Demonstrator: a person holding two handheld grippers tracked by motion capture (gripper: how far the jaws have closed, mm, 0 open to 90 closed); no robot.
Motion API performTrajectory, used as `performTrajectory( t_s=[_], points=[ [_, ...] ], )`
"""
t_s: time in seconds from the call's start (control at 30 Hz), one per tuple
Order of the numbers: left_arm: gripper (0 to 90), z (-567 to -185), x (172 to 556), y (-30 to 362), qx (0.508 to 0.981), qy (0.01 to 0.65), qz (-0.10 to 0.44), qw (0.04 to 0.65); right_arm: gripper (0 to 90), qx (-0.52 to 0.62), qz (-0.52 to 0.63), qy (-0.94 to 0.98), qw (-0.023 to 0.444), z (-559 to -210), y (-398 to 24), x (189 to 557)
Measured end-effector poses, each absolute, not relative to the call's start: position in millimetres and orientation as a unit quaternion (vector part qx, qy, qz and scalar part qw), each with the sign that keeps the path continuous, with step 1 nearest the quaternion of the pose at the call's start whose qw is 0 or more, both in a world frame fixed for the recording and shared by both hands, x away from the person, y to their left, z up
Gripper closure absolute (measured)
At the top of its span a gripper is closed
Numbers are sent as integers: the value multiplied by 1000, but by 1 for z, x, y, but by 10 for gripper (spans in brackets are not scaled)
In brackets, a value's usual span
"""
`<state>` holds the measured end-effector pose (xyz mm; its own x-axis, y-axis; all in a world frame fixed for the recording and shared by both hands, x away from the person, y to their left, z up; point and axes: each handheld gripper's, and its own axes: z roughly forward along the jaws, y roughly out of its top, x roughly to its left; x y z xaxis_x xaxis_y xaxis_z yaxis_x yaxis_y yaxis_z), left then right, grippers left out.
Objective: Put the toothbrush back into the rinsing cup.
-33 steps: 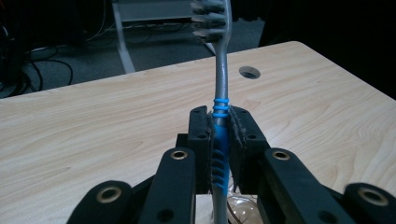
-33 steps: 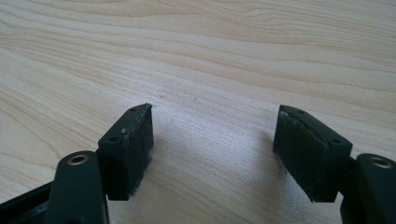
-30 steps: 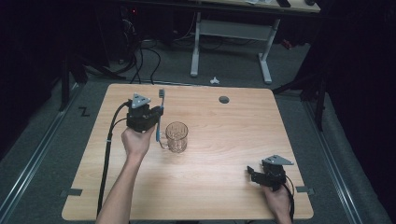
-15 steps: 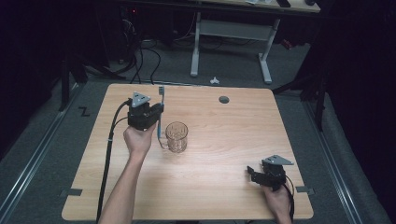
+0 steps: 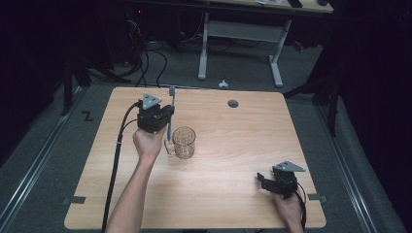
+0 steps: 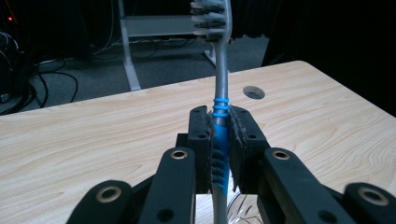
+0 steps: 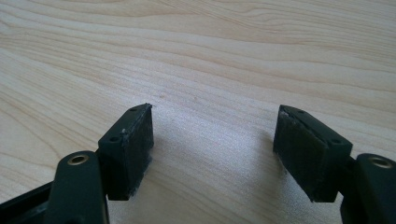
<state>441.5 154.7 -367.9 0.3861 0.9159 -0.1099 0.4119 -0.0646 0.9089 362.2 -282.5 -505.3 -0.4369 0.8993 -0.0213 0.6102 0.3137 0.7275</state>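
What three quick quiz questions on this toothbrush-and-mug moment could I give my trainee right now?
1. What does the left gripper hold?
2. True or false: the right gripper is shut on the glass mug.
3. Which end of the toothbrush points up: bristles or handle?

Key: 1. The toothbrush, clamped at its blue grip. 2. False; its jaws stand open over bare table. 3. Bristles.

one toothbrush (image 6: pixel 220 88), one glass mug (image 5: pixel 183 142), two tongs
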Motion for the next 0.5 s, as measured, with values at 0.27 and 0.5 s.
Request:
performTrajectory(
  t_s=[0.27, 0.5],
  points=[
    [801, -372, 441, 155, 685, 487, 256, 478, 288, 484, 331, 780, 219, -505, -282, 362],
    [799, -375, 440, 158, 689, 488, 253, 473, 288, 484, 331, 780, 218, -505, -282, 362]
  ],
)
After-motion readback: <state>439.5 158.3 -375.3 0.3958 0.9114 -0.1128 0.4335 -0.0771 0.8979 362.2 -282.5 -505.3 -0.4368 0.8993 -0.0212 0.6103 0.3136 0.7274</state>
